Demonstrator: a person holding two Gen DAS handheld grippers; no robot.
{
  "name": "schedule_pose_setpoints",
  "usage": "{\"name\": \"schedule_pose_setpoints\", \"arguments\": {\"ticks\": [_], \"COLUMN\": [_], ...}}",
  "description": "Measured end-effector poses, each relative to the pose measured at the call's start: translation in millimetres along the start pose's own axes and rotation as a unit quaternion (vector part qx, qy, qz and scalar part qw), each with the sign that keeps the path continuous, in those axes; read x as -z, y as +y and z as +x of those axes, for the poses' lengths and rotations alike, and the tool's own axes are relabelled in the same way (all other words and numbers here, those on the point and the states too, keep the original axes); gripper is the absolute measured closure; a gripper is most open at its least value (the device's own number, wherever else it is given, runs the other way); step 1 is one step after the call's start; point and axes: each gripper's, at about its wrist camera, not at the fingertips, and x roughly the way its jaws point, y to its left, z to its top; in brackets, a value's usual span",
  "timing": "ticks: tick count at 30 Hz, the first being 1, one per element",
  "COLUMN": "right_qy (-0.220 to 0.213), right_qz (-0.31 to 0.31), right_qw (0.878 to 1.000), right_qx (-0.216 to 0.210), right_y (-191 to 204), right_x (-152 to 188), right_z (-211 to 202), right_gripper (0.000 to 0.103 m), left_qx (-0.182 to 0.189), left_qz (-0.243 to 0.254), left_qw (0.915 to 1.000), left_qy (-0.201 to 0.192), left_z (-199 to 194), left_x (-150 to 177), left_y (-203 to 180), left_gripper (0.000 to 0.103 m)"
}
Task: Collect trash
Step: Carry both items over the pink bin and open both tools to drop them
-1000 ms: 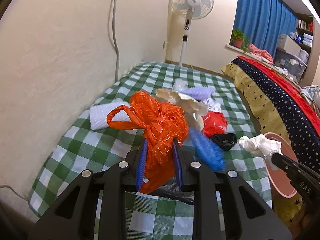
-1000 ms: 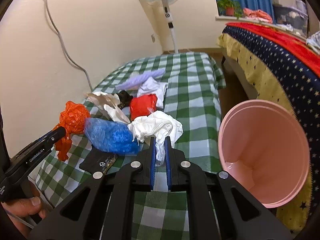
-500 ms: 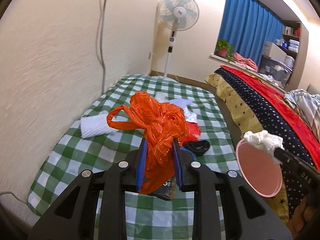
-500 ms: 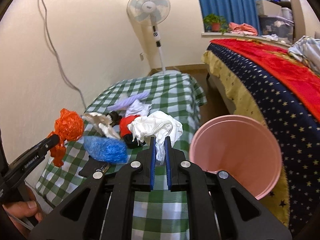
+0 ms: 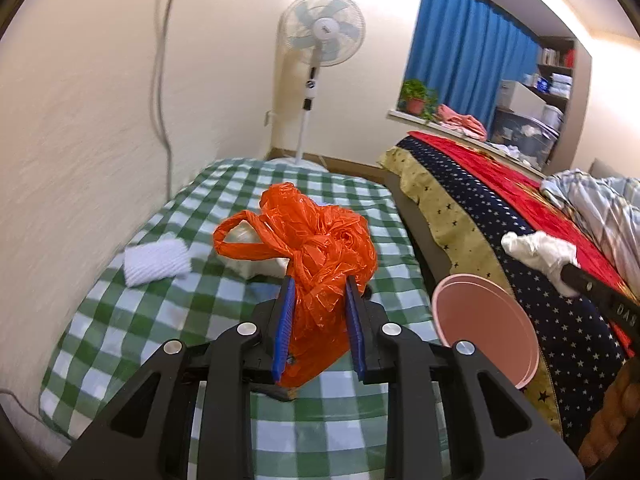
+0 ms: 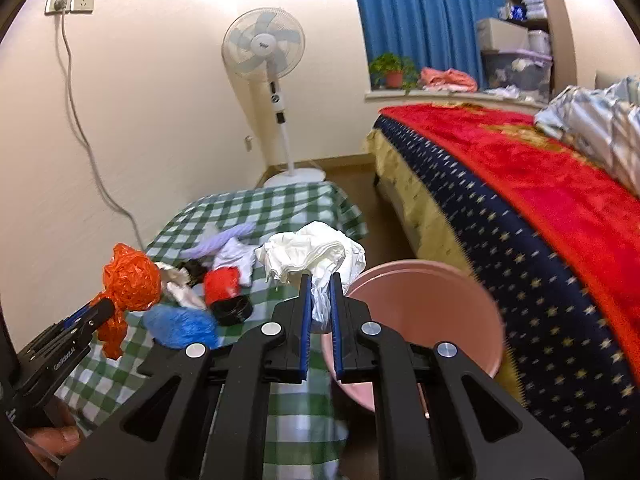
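Trash fills both my grips: left gripper (image 5: 320,312) clamps the orange bag (image 5: 316,248), right gripper (image 6: 320,312) clamps white tissue (image 6: 312,252), beside the pink bin (image 6: 432,304), between tabletop (image 5: 132,320) edge and bed (image 6: 540,208).

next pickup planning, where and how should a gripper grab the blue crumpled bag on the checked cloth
Pinch the blue crumpled bag across its raised, wrinkled top, coming down from above. It lies as a low soft mound on the checked cloth, with a black ring-shaped item close on its right, so a side approach would likely bump that.
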Motion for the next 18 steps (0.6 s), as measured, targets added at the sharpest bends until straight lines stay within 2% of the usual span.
{"name": "schedule_pose_setpoints", "arguments": {"ticks": [8,18], "right_qy": [-0.028,-0.037], "right_qz": [0.011,0.038], "right_qw": [0.999,0.994], "right_qx": [0.041,0.1], "right_y": [-23,-51], "right_x": [-18,-7], "right_z": [-14,-1], "right_gripper": [0.094,0.094], "left_qx": [0.035,0.079], "left_qz": [0.029,0.058], "left_qw": [0.999,0.9952], "left_qy": [-0.005,0.01], "left_z": [5,29], "left_x": [1,8], "left_y": [-35,-73], "left_gripper": [0.079,0.079]}}
